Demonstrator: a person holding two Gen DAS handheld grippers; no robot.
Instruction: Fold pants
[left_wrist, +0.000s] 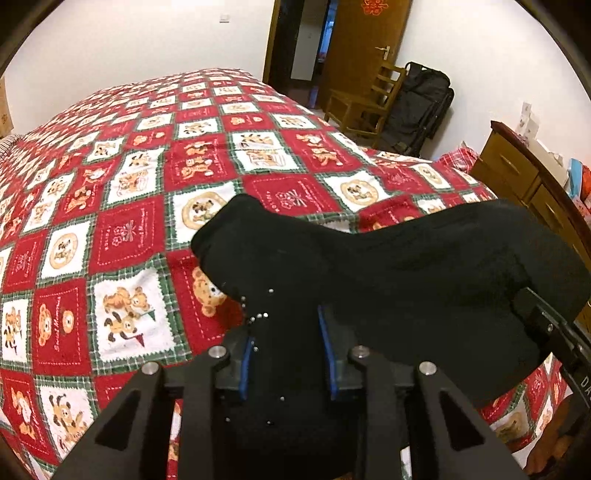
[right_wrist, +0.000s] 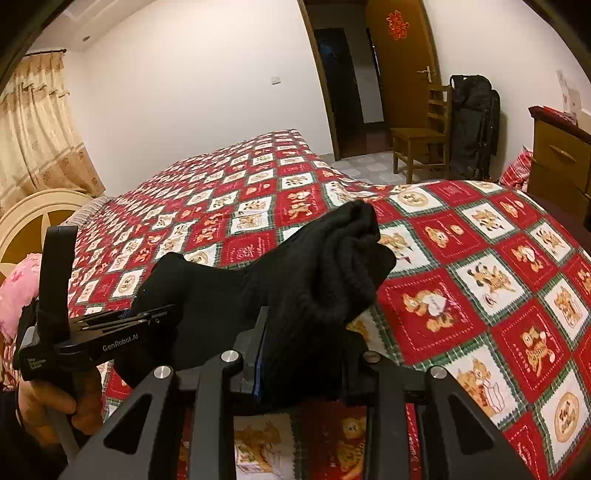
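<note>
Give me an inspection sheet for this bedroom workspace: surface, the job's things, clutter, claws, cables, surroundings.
Surface: bed with a red, white and green patchwork cover printed with cartoon animals.
Job's things: black pants, bunched and lifted above the cover, strung between both claws; no neat fold visible.
Clutter: nothing seen on the visible cover.
Claws: left claw shut on the pants, fabric between its blue pads; right claw shut on the pants, a bunched end spilling forward over its fingers.
Cables: nothing seen.
Surroundings: wooden chair and black bag beside the open wooden door; wooden dresser to the right; curtain and headboard to the left.
</note>
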